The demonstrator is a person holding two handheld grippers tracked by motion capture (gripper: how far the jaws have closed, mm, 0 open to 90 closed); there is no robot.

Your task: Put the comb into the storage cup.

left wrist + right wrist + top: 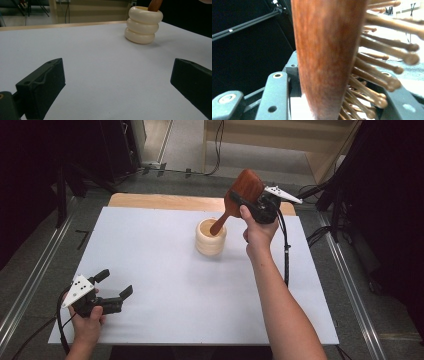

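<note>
Jaws: right gripper (250, 200) clamped on wooden hairbrush (246, 187); left gripper (112, 283) apart, idle.
Risk: tilted handle may tip cream holder (210, 237).

Reddish-brown hairbrush (246, 191), cream ribbed cup (210, 240)

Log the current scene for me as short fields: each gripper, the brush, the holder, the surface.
left gripper: open, holding nothing, low over the near left of the table
right gripper: shut on the wooden hairbrush's head
wooden hairbrush: tilted, handle end down inside the holder
holder: cream, ribbed, upright
table: white top
</note>
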